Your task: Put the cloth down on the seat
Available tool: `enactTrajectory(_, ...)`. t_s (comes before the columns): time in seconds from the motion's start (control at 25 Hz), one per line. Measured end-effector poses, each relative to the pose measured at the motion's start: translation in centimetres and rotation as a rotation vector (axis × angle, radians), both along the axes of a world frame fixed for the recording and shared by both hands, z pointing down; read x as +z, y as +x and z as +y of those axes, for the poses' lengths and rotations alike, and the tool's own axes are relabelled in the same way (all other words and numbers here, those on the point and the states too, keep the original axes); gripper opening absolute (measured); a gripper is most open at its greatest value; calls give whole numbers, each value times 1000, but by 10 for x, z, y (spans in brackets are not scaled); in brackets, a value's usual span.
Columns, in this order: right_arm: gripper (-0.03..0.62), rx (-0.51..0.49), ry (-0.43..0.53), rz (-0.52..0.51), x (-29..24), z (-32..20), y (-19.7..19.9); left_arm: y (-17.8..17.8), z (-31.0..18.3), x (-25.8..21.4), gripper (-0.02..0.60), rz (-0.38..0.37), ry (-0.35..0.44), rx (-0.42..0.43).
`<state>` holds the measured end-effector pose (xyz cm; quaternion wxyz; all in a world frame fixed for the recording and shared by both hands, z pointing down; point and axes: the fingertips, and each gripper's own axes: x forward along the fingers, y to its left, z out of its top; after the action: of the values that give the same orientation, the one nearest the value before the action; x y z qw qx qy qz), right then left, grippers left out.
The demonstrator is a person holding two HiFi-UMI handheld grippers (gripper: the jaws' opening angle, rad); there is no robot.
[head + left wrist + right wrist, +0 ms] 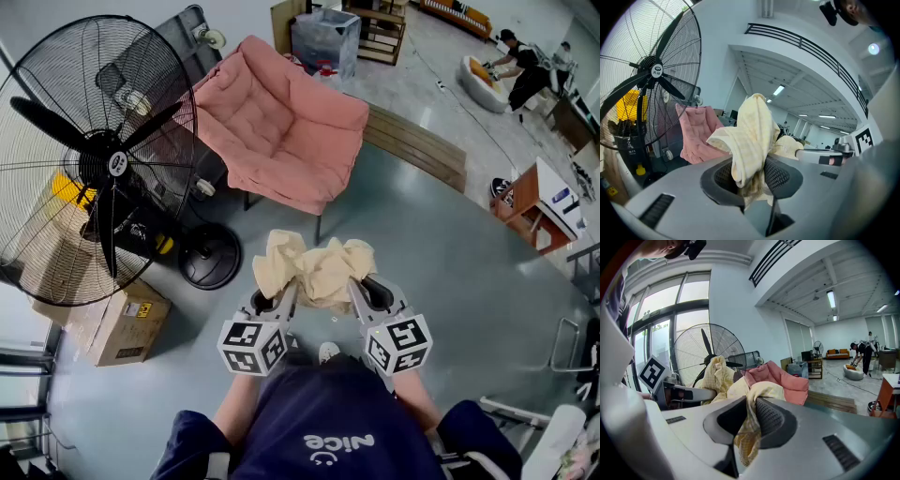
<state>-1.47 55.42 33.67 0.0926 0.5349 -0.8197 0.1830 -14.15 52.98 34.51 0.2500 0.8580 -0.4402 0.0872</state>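
Note:
A pale yellow cloth (314,267) hangs bunched between my two grippers, above the grey floor. My left gripper (278,298) is shut on its left part; in the left gripper view the cloth (749,140) rises out of the pinched jaws (752,180). My right gripper (360,292) is shut on the right part, with the cloth (754,399) squeezed between its pads (749,420). The seat, a pink cushioned chair (281,127), stands ahead of the grippers, a short way beyond the cloth. It also shows as the pink chair (698,133) and pink chair (780,378) in the gripper views.
A large black floor fan (94,159) stands at the left, its round base (210,255) near the chair. A cardboard box (120,323) lies at lower left. A wooden pallet (417,145) lies right of the chair. A person (520,66) crouches far back right.

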Motion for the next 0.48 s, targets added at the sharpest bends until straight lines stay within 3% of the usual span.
enactTrajectory(0.48, 87, -33, -12, -55, 13, 42, 38, 35, 56, 10, 140, -18, -7, -50)
